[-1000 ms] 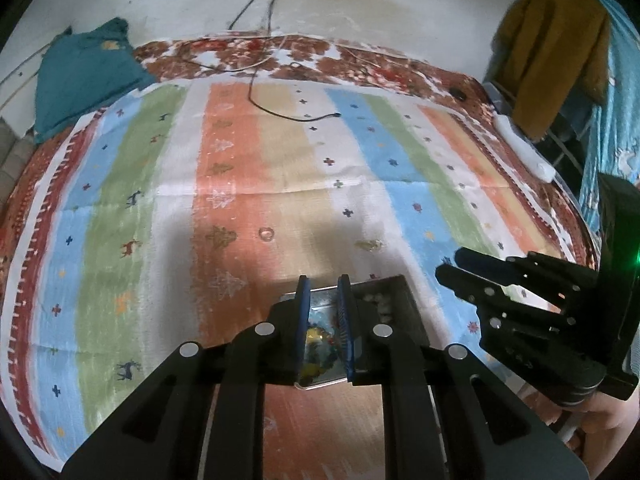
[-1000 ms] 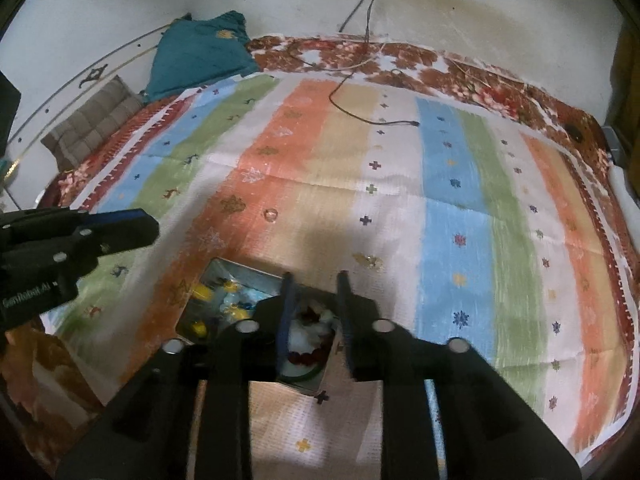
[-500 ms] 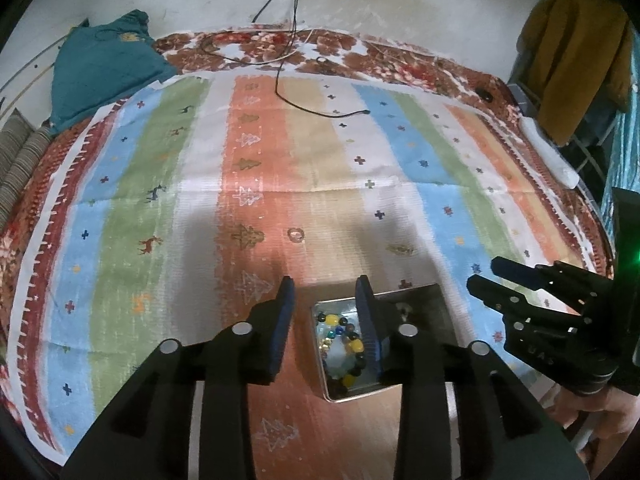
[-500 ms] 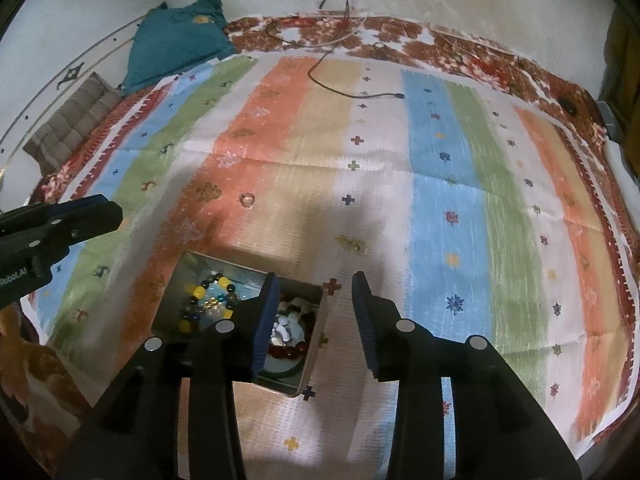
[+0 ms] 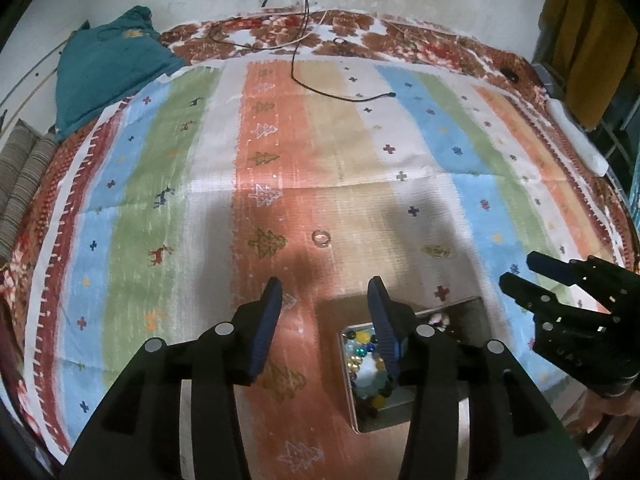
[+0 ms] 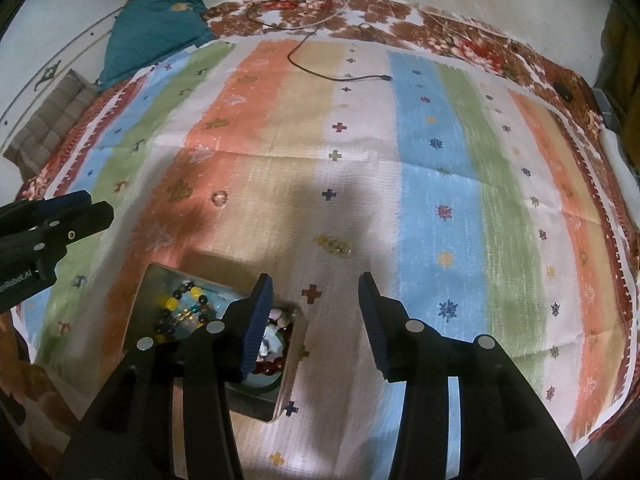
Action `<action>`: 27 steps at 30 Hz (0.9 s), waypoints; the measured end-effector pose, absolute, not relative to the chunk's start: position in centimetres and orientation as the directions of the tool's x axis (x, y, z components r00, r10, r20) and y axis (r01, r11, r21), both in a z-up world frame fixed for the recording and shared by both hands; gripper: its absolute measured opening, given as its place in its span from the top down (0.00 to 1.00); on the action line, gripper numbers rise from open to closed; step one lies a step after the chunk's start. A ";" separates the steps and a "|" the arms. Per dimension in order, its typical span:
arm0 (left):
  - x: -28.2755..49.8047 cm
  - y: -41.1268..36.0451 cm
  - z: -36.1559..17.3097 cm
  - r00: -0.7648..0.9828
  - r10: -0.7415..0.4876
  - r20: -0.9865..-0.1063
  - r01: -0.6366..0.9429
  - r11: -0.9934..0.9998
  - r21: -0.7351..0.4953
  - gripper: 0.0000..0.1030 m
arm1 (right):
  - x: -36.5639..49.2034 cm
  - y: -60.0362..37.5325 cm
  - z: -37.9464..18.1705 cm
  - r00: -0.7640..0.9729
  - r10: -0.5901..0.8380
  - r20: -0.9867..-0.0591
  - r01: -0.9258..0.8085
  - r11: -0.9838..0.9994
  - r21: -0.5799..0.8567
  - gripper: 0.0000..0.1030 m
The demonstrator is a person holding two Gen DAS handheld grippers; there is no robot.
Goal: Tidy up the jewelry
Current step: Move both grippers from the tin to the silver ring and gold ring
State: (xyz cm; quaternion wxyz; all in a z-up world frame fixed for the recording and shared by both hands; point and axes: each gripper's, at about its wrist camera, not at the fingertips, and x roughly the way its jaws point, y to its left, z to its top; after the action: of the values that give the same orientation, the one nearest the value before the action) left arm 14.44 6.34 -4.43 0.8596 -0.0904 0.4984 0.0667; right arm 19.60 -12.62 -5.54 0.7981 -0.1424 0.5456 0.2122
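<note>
A metal tin (image 5: 476, 308) (image 6: 154, 280) lies on the striped cloth, holding several bead bracelets (image 5: 360, 340) (image 6: 188, 300) in yellow, blue, dark and red. A small ring (image 5: 321, 238) (image 6: 219, 198) lies on the orange stripe beyond the tin. A gold earring-like piece (image 5: 437, 251) (image 6: 334, 243) lies on the white stripe. My left gripper (image 5: 325, 300) is open and empty, just left of and above the tin. My right gripper (image 6: 316, 298) is open and empty, just right of the tin.
The striped cloth (image 5: 160, 184) covers a floral mattress. A teal cushion (image 5: 104, 64) and a grey folded pad (image 5: 20, 176) lie at the far left. A black cable (image 5: 340, 94) trails across the far side. An orange garment (image 5: 588, 40) hangs at the right.
Both grippers have opened from shut and lifted back from the tin. The bracelets now lie in the tin. The left gripper has shifted left.
</note>
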 end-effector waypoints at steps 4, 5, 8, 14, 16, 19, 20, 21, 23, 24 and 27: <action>15.6 7.0 -5.3 0.466 0.040 -0.884 -0.221 0.973 -0.073 0.56 | 20.4 -12.5 -6.5 0.290 0.152 -0.945 -0.483 0.876 -0.008 0.56; 16.0 7.1 -5.5 0.458 0.041 -0.888 -0.224 0.972 -0.071 0.56 | 20.7 -12.4 -6.7 0.287 0.146 -0.947 -0.480 0.877 -0.010 0.55; 16.6 7.0 -6.0 0.446 0.045 -0.894 -0.219 0.974 -0.060 0.56 | 21.2 -12.5 -7.2 0.272 0.140 -0.952 -0.469 0.883 -0.004 0.54; 17.6 6.8 -6.7 0.421 0.076 -0.904 -0.211 0.977 -0.017 0.52 | 22.4 -12.4 -8.0 0.246 0.147 -0.958 -0.459 0.888 0.018 0.54; 18.0 6.9 -7.0 0.412 0.088 -0.907 -0.214 0.977 -0.002 0.46 | 22.7 -12.2 -8.1 0.247 0.151 -0.957 -0.461 0.887 0.021 0.54; 18.6 6.9 -7.3 0.404 0.102 -0.909 -0.213 0.977 0.015 0.46 | 23.1 -12.0 -8.3 0.249 0.151 -0.957 -0.466 0.885 0.019 0.54; 18.8 7.0 -7.4 0.405 0.094 -0.910 -0.206 0.978 0.009 0.46 | 23.2 -12.0 -8.4 0.247 0.152 -0.957 -0.467 0.884 0.020 0.54; 19.0 7.0 -7.6 0.406 0.086 -0.910 -0.200 0.980 0.003 0.46 | 23.4 -11.9 -8.5 0.244 0.154 -0.958 -0.468 0.884 0.023 0.54; 19.5 7.2 -7.9 0.404 0.078 -0.912 -0.195 0.981 -0.002 0.46 | 23.7 -11.8 -8.9 0.229 0.155 -0.961 -0.467 0.883 0.031 0.54; 19.7 7.2 -8.0 0.401 0.074 -0.913 -0.195 0.981 -0.006 0.46 | 23.9 -11.7 -9.1 0.219 0.151 -0.964 -0.467 0.884 0.032 0.54; 20.5 7.5 -8.5 0.389 0.063 -0.919 -0.202 0.979 -0.019 0.46 | 24.3 -11.5 -9.6 0.206 0.145 -0.968 -0.470 0.882 0.032 0.54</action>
State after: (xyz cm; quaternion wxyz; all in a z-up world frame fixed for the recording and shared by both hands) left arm 20.46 7.53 -8.47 0.8309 -0.0639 0.5470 0.0798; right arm 24.30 -11.50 -9.57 0.7644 -0.1360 0.5973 0.2008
